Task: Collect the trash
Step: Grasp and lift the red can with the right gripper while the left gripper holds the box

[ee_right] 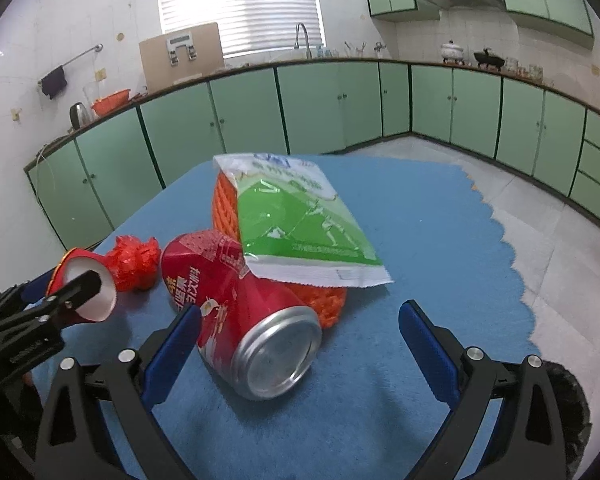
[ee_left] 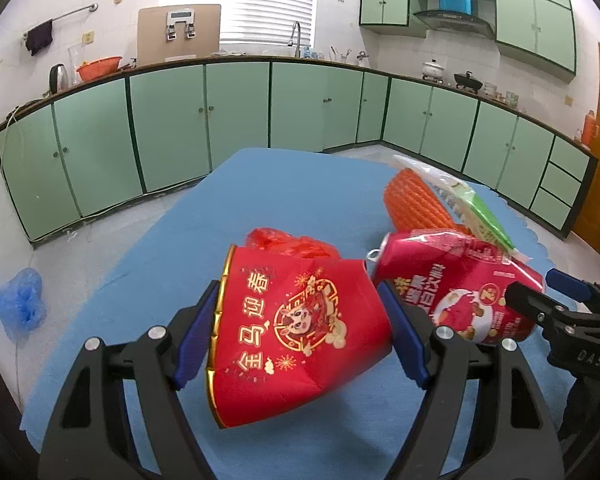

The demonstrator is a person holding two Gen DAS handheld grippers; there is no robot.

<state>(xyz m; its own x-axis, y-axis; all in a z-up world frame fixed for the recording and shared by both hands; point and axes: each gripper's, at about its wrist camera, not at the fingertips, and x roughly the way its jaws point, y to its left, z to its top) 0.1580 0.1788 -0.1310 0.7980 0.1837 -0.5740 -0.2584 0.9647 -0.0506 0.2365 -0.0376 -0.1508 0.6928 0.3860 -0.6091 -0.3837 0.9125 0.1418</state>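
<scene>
- Two grippers work over the blue mat (ee_right: 420, 240); the left gripper (ee_left: 300, 340) has its pads pressed on a red paper cup (ee_left: 300, 336), which is squeezed out of round and seems lifted clear of the mat.
- At about one o'clock from the cup, just beside it, a red drink can (ee_left: 456, 292) lies on its side.
- The right gripper (ee_right: 300, 356) stands wide and holds nothing; the can's silver base sits between its fingers, nearer the left pad, without clear contact.
- At twelve o'clock beyond the can, a green-and-white wrapper (ee_right: 300, 220) drapes over an orange mesh basket (ee_right: 224, 204); a crumpled red bag (ee_right: 134, 260) lies at ten o'clock.
- Judged step: cup secured, can next. The right gripper likely needs to centre on the can, then close.
- No bin is in view, so the drop-off place cannot be told.
</scene>
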